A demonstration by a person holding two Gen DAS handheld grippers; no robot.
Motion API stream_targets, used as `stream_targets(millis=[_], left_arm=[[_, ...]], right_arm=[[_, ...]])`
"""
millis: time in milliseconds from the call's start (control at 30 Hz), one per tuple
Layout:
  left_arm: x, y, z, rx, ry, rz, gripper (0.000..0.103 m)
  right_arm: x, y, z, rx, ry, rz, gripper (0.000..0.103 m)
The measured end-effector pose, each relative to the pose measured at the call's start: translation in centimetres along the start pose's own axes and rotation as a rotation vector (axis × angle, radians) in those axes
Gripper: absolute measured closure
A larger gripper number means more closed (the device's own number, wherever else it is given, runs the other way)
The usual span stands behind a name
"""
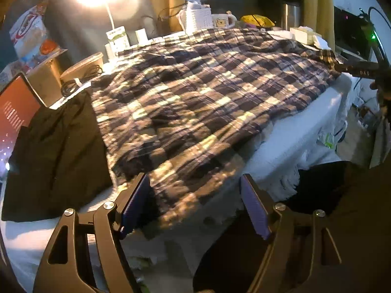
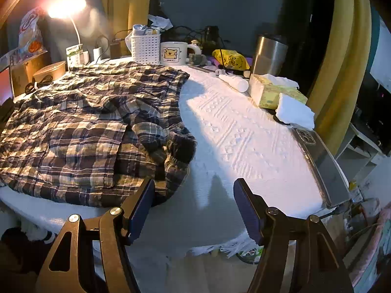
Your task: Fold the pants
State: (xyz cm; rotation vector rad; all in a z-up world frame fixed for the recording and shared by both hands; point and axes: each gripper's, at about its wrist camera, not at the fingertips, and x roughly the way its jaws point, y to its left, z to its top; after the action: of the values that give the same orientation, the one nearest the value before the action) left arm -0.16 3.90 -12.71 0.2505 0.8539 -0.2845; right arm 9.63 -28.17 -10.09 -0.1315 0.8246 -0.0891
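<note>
Plaid pants in brown, dark and cream lie spread over a white-clothed table. In the right wrist view the pants cover the table's left half, with the bunched waistband end near the middle front. My left gripper is open and empty, just above the pants' near hem at the table's front edge. My right gripper is open and empty, hovering over the front edge just right of the waistband, its left finger close to the cloth. The right gripper's tip shows at the far right in the left wrist view.
A dark folded garment lies left of the pants beside a laptop. At the back stand a lamp, white basket, mug and steel tumbler. A tissue box and phone sit right.
</note>
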Motion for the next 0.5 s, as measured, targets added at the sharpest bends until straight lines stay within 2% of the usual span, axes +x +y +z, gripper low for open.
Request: stream_targets(millis=[100,167,267,333,367,433,500], left_arm=[[-0.1,0.7,-0.2,0.009,-0.006,-0.010,0.027],[0.1,1.5,-0.5,-0.030,-0.024,-0.064,0.027],[0.1,1.9,-0.5,-0.063,-0.051,-0.067,0.030],[0.2,2.0,-0.5,-0.081,-0.066,-0.065,0.041],[0.1,2.2,-0.4,-0.089,-0.074,-0.062,0.054],[0.3,2.9,-0.4,-0.121,-0.093,-0.065,0.068],[0.5,3.5,-0.3,-0.146,-0.113,-0.052,0.088]], right_arm=[[0.1,0.1,0.1,-0.001,0.000,0.000,0.034],[0.0,0.1,0.0,0.001,0.001,-0.001,0.034],[0.5,-0.1,-0.2,0.015,0.012,-0.003,0.034],[0.8,-0.2,-0.3,0.017,0.021,-0.009,0.034],[0.9,-0.4,-0.4,0.015,0.022,-0.013,0.034],[0.8,-0.7,-0.4,0.014,0.018,-0.026,0.020],[0.7,-1.1,-0.4,0.006,0.004,-0.039,0.015]])
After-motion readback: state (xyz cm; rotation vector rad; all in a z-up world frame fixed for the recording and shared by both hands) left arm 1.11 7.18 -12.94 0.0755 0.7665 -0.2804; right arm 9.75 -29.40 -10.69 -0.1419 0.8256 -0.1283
